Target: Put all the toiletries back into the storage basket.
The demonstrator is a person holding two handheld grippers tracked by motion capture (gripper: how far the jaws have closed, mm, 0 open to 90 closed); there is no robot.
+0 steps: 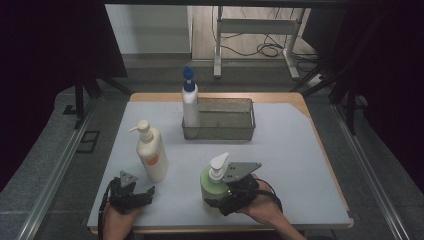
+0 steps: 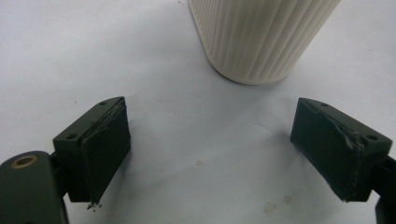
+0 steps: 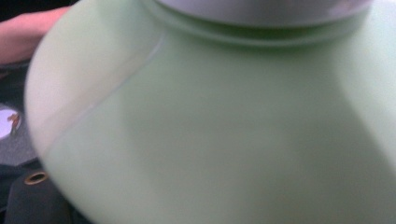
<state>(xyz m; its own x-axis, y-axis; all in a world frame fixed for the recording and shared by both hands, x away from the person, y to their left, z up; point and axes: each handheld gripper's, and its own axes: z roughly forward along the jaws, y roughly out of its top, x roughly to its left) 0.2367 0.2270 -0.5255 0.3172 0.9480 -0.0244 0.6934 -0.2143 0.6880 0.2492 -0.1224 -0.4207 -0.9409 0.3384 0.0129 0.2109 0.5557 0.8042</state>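
Note:
A pale green pump bottle [image 1: 209,184] with a white pump head stands near the table's front edge. My right gripper [image 1: 221,196] reaches in from the right and clasps its lower body, and the bottle's green shoulder [image 3: 210,130] looms blurred right in front of the right gripper view. A tall cream pump bottle [image 1: 152,157] stands to the left, its ribbed base [image 2: 261,37] just beyond my left gripper [image 2: 212,119]. That left gripper [image 1: 145,195] rests low on the table with its jaws spread wide and nothing between them.
A grey metal basket [image 1: 225,132] sits at the back middle of the white mat [image 1: 290,165]. A white bottle with a blue pump [image 1: 190,105] stands at the basket's left end. The table's wooden edge [image 1: 330,170] runs along the right.

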